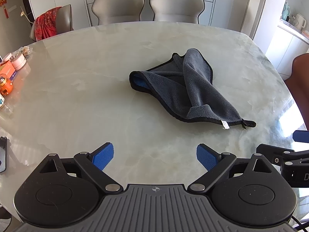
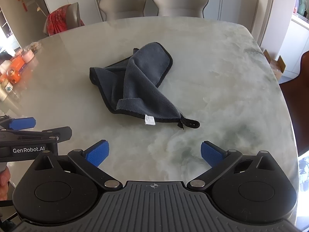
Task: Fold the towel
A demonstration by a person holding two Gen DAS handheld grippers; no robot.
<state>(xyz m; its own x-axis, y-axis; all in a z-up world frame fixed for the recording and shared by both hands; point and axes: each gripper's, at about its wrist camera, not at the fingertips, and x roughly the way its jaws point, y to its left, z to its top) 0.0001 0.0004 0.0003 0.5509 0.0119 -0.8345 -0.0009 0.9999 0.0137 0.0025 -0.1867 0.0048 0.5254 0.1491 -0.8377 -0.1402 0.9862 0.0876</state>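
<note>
A dark grey towel (image 1: 185, 85) with black trim lies crumpled on the marble table (image 1: 77, 89), its white tag (image 1: 225, 124) and black hanging loop (image 1: 250, 124) at the near corner. It also shows in the right wrist view (image 2: 139, 83). My left gripper (image 1: 155, 157) is open and empty, near the table's front edge, short of the towel. My right gripper (image 2: 154, 154) is open and empty, level with it to the right. Each gripper shows at the edge of the other's view: the right one (image 1: 289, 154), the left one (image 2: 29, 133).
Two grey chairs (image 1: 146, 5) stand at the far side, one with a red cloth (image 1: 46, 24) at the far left. Jars and an orange box (image 1: 9, 69) sit at the table's left edge. A brown chair (image 1: 301, 81) is at the right.
</note>
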